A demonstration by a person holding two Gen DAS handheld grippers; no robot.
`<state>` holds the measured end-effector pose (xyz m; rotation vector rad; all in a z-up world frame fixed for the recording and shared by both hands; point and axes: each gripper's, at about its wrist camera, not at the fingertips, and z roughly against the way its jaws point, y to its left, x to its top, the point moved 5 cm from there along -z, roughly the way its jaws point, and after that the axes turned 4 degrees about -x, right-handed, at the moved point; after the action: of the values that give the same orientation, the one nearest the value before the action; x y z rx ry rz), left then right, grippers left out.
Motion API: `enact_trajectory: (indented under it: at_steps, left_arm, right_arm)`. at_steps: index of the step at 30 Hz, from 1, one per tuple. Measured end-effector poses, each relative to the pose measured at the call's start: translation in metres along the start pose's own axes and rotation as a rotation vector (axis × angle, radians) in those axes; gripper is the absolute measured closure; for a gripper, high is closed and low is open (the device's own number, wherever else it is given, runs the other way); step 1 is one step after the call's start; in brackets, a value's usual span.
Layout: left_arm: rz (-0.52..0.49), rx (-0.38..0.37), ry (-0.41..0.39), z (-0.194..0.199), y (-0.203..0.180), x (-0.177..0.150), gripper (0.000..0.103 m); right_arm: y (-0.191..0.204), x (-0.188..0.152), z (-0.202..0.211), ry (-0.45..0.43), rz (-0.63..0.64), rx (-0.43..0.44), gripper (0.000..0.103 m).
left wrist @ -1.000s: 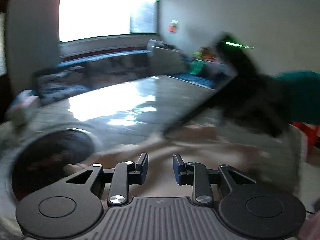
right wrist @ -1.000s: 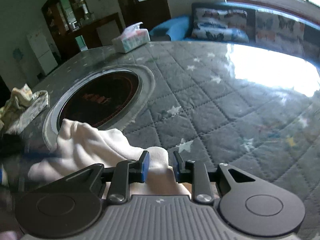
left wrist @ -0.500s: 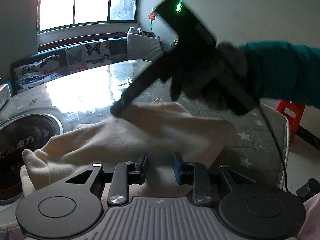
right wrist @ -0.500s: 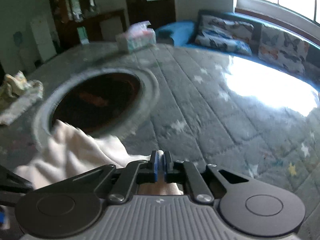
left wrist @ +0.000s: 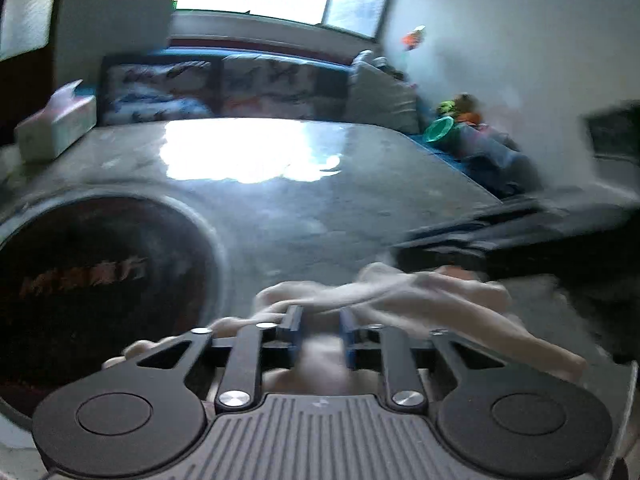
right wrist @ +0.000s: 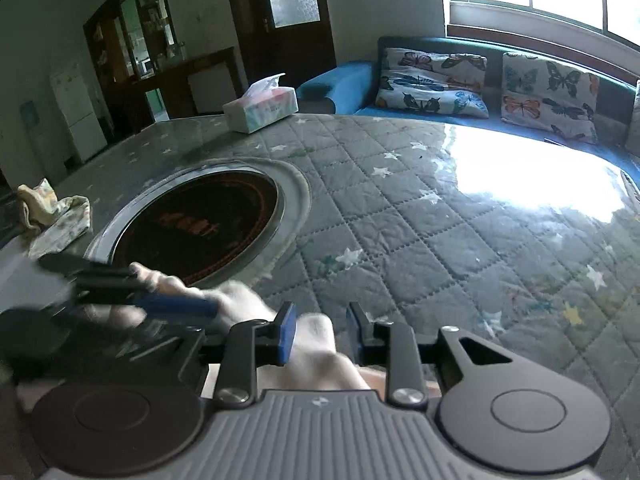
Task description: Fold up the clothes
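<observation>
Cream, soft knit garment point(left wrist: 384, 296) lies bunched on the grey quilted star-print surface point(right wrist: 460, 240), just beside the dark round inset hob point(right wrist: 200, 228). In the left wrist view its long axis runs left to right, crumpled along the near edge. Left tongs point(left wrist: 320, 330) stand apart, cloth between and beneath them, not clamped. Right tongs point(right wrist: 320, 334) also stand apart over a raised fold. Far half of the surface is bare; a tissue box point(right wrist: 260, 109) sits at the far edge.
</observation>
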<state>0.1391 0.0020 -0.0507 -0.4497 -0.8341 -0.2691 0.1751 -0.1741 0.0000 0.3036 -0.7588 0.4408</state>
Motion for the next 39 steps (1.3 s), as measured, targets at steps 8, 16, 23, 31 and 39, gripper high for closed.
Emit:
enact_trajectory:
  at_steps: [8, 16, 23, 31, 39]
  left_arm:
    - [0.064, 0.055, -0.057, 0.015, 0.018, -0.001, 0.085]
    - [0.062, 0.072, -0.053, 0.019, 0.021, -0.005, 0.084]
    - [-0.054, 0.105, -0.070, 0.031, -0.007, -0.021, 0.082]
    - [-0.145, 0.152, -0.054, 0.048, -0.023, -0.045, 0.081]
    - [-0.124, 0.128, -0.050, 0.073, -0.029, -0.068, 0.081]
  right_arm:
    - [0.004, -0.023, 0.024, -0.031, 0.046, -0.032, 0.074]
    - [0.015, -0.054, 0.041, -0.047, 0.092, -0.069, 0.071]
    - [0.046, -0.072, 0.074, -0.100, 0.175, 0.012, 0.068]
    - [0.065, -0.094, 0.068, -0.023, 0.190, 0.095, 0.065]
    - [0.079, -0.114, 0.085, -0.004, 0.205, 0.153, 0.063]
